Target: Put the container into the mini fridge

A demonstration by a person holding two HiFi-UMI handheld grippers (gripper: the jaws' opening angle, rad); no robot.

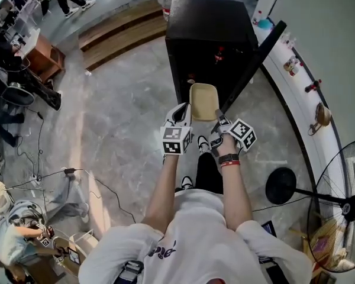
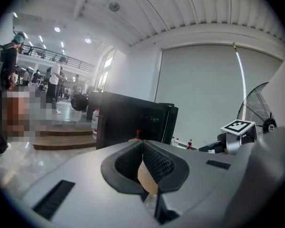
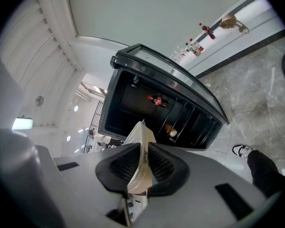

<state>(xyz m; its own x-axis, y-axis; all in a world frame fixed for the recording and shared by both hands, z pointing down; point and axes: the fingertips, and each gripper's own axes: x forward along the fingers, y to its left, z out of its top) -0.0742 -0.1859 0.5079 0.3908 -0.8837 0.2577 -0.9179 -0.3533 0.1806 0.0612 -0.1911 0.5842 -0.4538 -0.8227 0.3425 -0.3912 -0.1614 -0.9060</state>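
A shallow tan container [image 1: 203, 101] hangs in front of a black mini fridge [image 1: 210, 34] whose door [image 1: 257, 58] stands swung open to the right. My left gripper [image 1: 184, 112] is shut on the container's left rim, and my right gripper [image 1: 219, 120] is shut on its right rim. In the left gripper view, the pads [image 2: 156, 163] pinch the tan edge [image 2: 147, 178], with the fridge [image 2: 128, 122] ahead. In the right gripper view, the container's rim [image 3: 138, 139] sticks up between the closed pads [image 3: 161, 163]. Beyond it is the dark fridge interior [image 3: 133, 106], holding a red item [image 3: 156, 100].
A standing fan [image 1: 343, 206] with a round base [image 1: 281, 185] is at the right. A white ledge [image 1: 305, 93] with small items runs along the wall. Wooden steps [image 1: 115, 34] lie left of the fridge. Cables and a crouching person [image 1: 15, 232] are at the lower left.
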